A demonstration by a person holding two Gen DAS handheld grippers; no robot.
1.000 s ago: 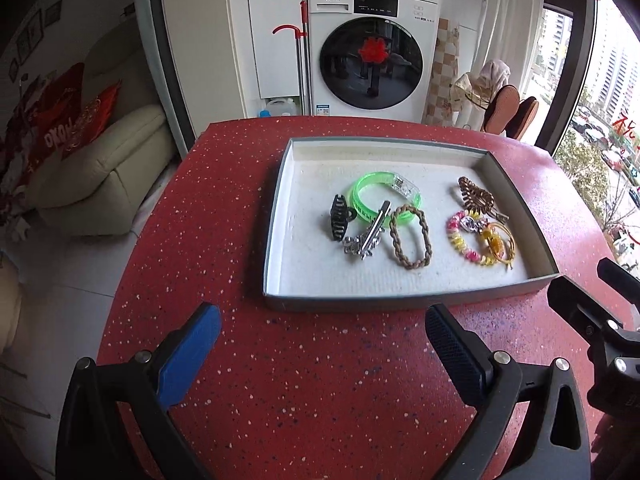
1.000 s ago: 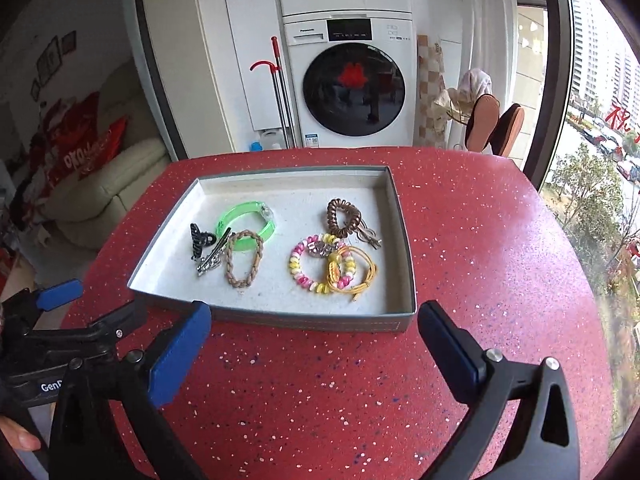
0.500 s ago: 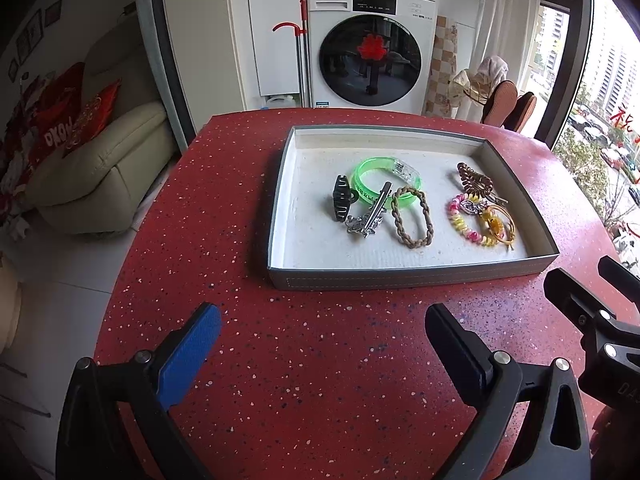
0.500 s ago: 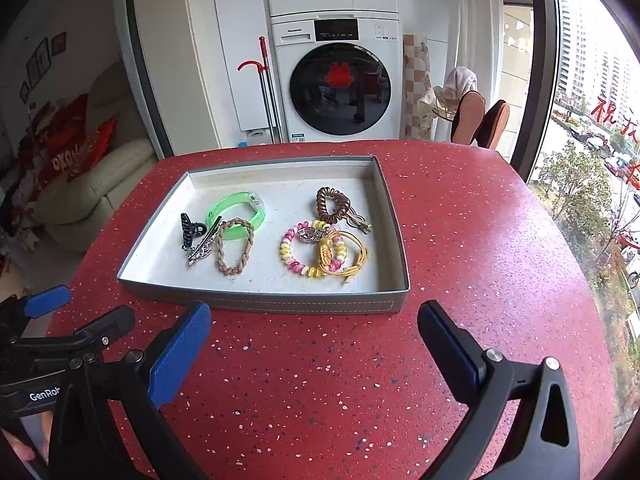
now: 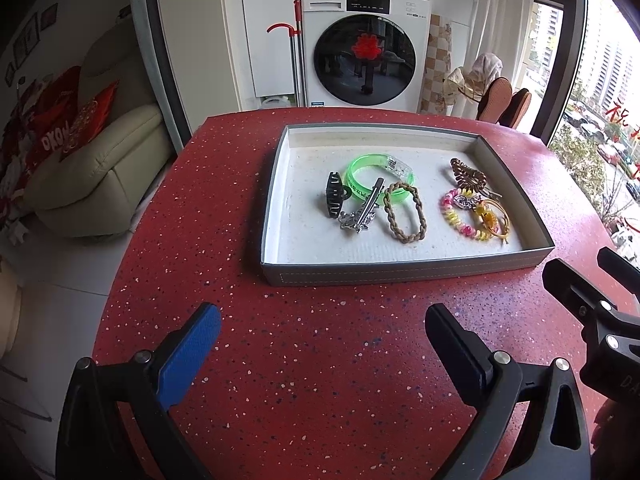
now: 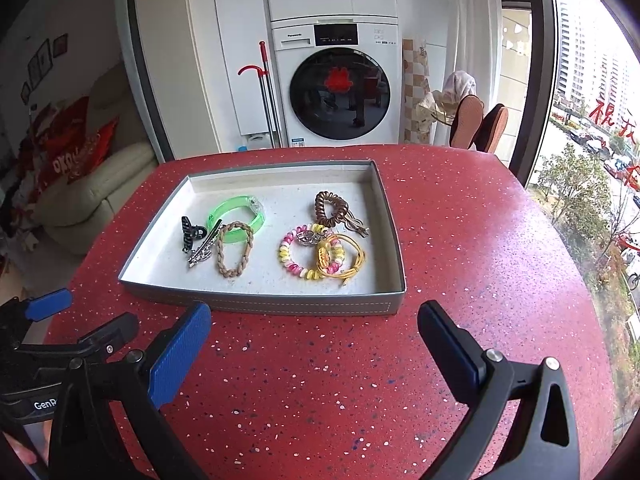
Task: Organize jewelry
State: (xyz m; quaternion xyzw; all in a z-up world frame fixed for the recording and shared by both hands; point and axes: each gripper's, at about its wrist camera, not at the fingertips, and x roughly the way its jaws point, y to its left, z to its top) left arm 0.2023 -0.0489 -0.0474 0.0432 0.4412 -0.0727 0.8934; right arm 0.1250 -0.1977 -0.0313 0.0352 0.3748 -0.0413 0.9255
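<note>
A grey tray point(image 5: 400, 270) point(image 6: 280, 305) sits on the red table. It holds a green bangle point(image 5: 362, 168) point(image 6: 236, 216), a black claw clip point(image 5: 334, 196) point(image 6: 189, 232), a silver hair clip point(image 5: 360, 216) point(image 6: 202, 250), a braided tan loop point(image 5: 404, 212) point(image 6: 234, 250), a brown coil tie point(image 5: 466, 174) point(image 6: 330, 208), a pink-yellow coil bracelet point(image 5: 464, 216) point(image 6: 306, 254) and a yellow cord piece point(image 5: 494, 220) point(image 6: 344, 260). My left gripper point(image 5: 322, 338) and right gripper point(image 6: 314, 338) are open and empty, in front of the tray's near wall.
The red speckled table point(image 5: 304, 360) is rounded, with its edge dropping off at the left and right. Behind it stand a washing machine point(image 5: 364, 48), a cream sofa point(image 5: 92, 168) and a window point(image 6: 592, 120). The right gripper shows at the left view's right edge point(image 5: 592, 308).
Both grippers have pulled back from the tray and risen slightly; the tray looks farther away. Both stay open. The jewelry has not moved.
</note>
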